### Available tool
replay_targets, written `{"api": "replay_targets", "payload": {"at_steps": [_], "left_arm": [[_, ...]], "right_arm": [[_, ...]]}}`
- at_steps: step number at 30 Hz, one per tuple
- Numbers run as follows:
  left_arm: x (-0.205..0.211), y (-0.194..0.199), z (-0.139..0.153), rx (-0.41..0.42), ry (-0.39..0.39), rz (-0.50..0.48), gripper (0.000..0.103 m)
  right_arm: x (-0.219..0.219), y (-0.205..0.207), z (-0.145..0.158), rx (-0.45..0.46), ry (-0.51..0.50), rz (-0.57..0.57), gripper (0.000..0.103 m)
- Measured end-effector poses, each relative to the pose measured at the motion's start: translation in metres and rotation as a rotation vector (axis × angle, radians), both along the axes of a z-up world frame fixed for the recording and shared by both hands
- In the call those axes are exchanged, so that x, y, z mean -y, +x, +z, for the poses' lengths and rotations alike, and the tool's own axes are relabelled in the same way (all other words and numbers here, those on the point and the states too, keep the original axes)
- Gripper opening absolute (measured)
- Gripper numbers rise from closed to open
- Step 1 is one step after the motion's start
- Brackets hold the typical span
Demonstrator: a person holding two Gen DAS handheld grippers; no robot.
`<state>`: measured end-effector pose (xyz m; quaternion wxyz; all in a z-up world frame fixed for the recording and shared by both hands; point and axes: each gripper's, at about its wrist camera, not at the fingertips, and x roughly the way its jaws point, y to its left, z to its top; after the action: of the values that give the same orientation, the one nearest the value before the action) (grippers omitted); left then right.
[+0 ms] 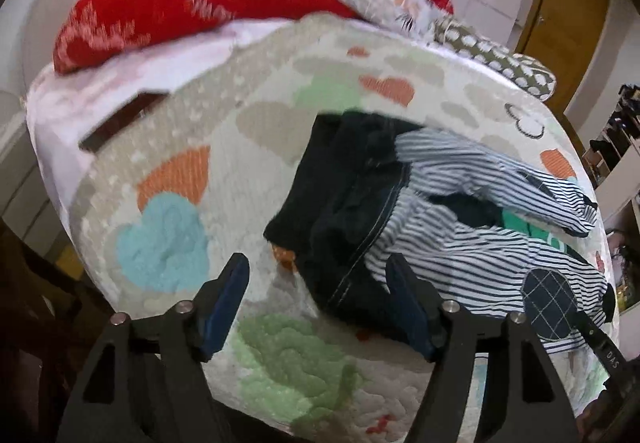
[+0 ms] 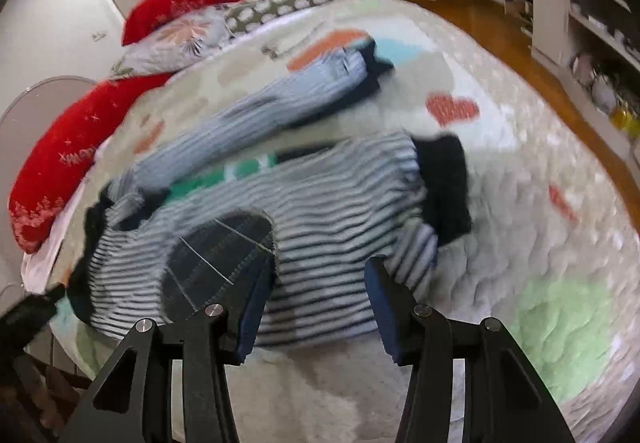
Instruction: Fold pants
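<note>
Left wrist: red pillow (image 1: 160, 11) beyond pants (image 1: 460, 227).

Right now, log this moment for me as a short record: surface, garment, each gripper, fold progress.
surface: quilted bedspread with heart patches
garment: striped pants, dark knee patch, lying beside dark clothing
left gripper: jaws open, above the dark clothing's edge
right gripper: jaws open, the pants' near edge between them, not pinched
fold progress: pants rumpled, no neat fold visible
</note>
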<state>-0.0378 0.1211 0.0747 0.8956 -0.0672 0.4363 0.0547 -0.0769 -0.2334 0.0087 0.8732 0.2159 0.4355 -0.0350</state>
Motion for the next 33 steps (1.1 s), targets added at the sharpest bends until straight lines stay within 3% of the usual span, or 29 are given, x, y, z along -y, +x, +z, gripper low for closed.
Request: {"api": "replay_targets", "payload": {"at_steps": [6,8,16,33], "left_arm": [[0.022,-0.011,0.019,0.049,0.039,-0.068,0.072],[0.028,-0.015,0.023,0.063,0.048,-0.084,0.077],[0.048,-0.026,0.032,0.098,0.103,-0.137,0.077],[0.057,-0.028,0.029,0.09,0.119,-0.157,0.077]], "right_arm": [[-0.009,-0.002,-0.005,0.021,-0.039,0.012,0.064],[-0.011,-0.006,-0.007,0.046,-0.044,0.01,0.068],[-0.028,-0.014,-0.008,0.131,-0.113,0.056,0.091],[-0.043,-0.014,-0.012,0.146,-0.217,0.084,0.096]]}}
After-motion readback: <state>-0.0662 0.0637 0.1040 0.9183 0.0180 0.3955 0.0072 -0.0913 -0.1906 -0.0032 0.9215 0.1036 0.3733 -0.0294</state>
